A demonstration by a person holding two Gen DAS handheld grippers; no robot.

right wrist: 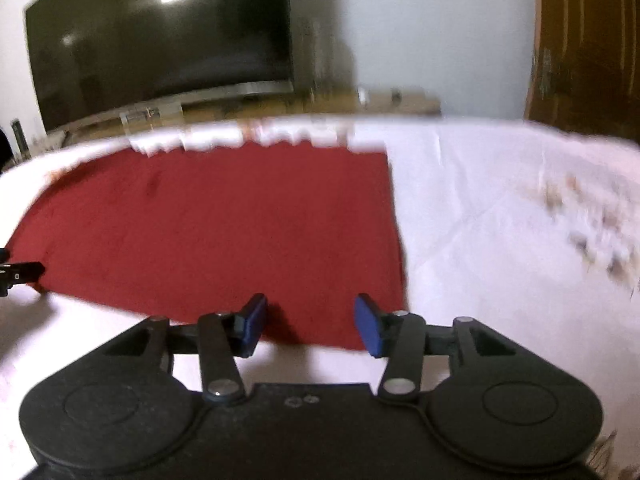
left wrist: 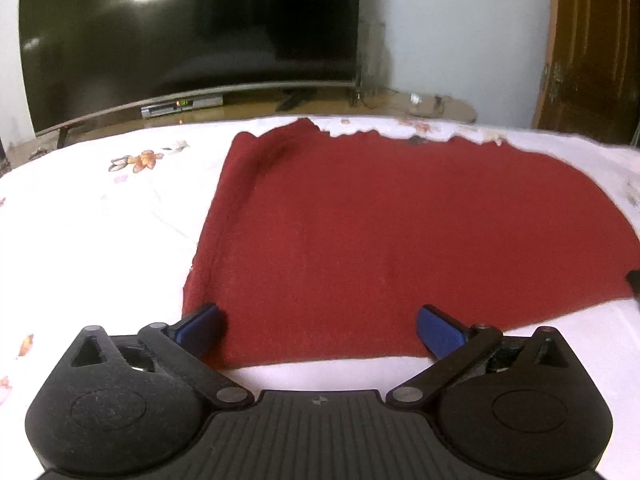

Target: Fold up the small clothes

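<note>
We saw a big bed [left wrist: 100, 240] with a white sheet and small orange flowers printed on it. It filled most of both pictures.

Behind the bed stood a large dark TV [left wrist: 188, 28] on a low wooden stand [left wrist: 248, 108]. A little silver box [left wrist: 182, 105] with a green light sat on the stand under the TV. A pale wall [left wrist: 460, 32] was behind them, and a brown wooden door [left wrist: 592, 48] was at the far right.

On the sheet lay a red cloth [left wrist: 380, 240]. It was spread out flat, close to a square shape. Its near edge lay just at the tips of both claws. Its far edge reached almost to the far side of the bed. Along its left side we saw a long soft ridge. The far edge looked bumpy, but it was blurry there.

Our left claw [left wrist: 318, 330] was at the near left corner of the cloth. Its blue pads [left wrist: 200, 326] stood very wide apart. Nothing was held between them. The red cloth lay flat under the gap.

Our right claw [right wrist: 310, 326] was at the near right corner of the cloth [right wrist: 220, 232]. Its blue pads [right wrist: 370, 328] stood about half as wide. They did not pinch anything. The near edge of the cloth lay in the gap between them.

In the right picture, a bit of the left claw poked in at the left edge. That picture was blurry on the right side.
</note>
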